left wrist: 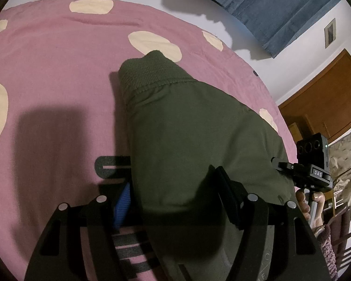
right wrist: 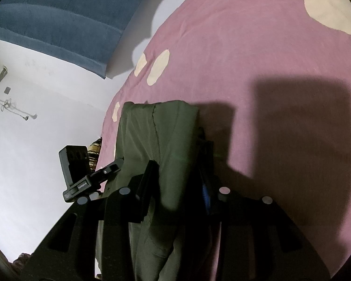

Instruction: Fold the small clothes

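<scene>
On a pink bedspread (left wrist: 58, 75) dotted with cream patches lies a small olive-green garment (left wrist: 187, 128), its ribbed cuff (left wrist: 149, 70) pointing away across the bed and its body bunched toward the two claws. Seen from the left wrist, the left gripper (left wrist: 173, 192) has the cloth draped between its jaws: the right-hand finger (left wrist: 229, 194) lies against the fabric, while the other finger, with its blue pad (left wrist: 122, 207), sits at the garment's edge, partly hidden under the fold, so the claw seems clamped on a thick wad of cloth, though the contact on that side is hard to make out. From the right wrist, the right gripper (right wrist: 175, 180) is closed on another fold of the same garment (right wrist: 156, 135), both fingers pressed into the fabric, which rises in an upright ridge between them and hangs below the jaws. Each camera catches the other tool at its side: the right one at the far right of the left view, gripped by a hand (left wrist: 308, 201) in a knitted sleeve (left wrist: 327, 245). Beyond the bed stand a white wall (right wrist: 35, 128), a blue headboard (left wrist: 269, 7) and a wooden door (left wrist: 327, 93).
</scene>
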A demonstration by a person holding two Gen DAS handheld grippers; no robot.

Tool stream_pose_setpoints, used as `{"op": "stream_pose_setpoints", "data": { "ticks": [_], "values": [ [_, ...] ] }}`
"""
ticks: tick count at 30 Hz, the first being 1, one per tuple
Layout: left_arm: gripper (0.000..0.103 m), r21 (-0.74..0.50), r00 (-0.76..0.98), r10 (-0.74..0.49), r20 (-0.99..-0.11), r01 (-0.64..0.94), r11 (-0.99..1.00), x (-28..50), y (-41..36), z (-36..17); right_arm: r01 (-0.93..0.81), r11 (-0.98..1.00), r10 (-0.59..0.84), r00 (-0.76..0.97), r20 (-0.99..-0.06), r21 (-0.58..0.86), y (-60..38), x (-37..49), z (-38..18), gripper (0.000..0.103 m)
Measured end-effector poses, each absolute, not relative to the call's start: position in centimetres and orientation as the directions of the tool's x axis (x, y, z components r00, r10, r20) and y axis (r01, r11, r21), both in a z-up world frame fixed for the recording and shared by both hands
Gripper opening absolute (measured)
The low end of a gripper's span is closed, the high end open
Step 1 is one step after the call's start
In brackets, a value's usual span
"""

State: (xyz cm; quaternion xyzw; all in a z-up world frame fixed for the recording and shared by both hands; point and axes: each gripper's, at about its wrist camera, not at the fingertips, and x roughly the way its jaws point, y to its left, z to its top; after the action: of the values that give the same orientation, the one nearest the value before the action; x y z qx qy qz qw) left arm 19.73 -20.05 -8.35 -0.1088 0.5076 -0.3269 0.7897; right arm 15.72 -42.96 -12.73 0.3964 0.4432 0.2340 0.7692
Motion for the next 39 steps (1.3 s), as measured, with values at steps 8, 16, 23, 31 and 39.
{"op": "stream_pose_setpoints", "data": {
  "ticks": [8, 16, 23, 31, 39],
  "values": [
    [0.076, -0.499, 0.292, -0.627, -0.722, 0.409, 0.764, 19.2, -19.7, -7.5, 0.005, 0.538, 0.724, 0.509, -0.466, 0.843, -43.3, 15.1, -12.5, 0.060],
    [0.085, -0.527, 0.272, -0.618, -0.737, 0.340, 0.779, 15.4, -18.1, -6.2, -0.009, 0.626, 0.676, 0.506, -0.536, 0.780, -43.2, 10.4, -10.8, 0.074],
    [0.086, -0.533, 0.274, -0.622, -0.733, 0.336, 0.776, 11.0, -16.5, -5.9, -0.003, 0.624, 0.679, 0.496, -0.541, 0.781, -43.2, 5.9, -11.0, 0.077],
    [0.086, -0.578, 0.226, -0.671, -0.707, 0.363, 0.731, 8.7, -17.4, -6.0, -0.029, 0.588, 0.724, 0.464, -0.510, 0.808, -42.0, 4.2, -11.5, 0.077],
    [0.082, -0.519, 0.231, -0.627, -0.744, 0.392, 0.760, 8.5, -18.9, -7.1, -0.018, 0.645, 0.699, 0.418, -0.580, 0.764, -40.7, 3.9, -12.2, 0.048]
  ]
}}
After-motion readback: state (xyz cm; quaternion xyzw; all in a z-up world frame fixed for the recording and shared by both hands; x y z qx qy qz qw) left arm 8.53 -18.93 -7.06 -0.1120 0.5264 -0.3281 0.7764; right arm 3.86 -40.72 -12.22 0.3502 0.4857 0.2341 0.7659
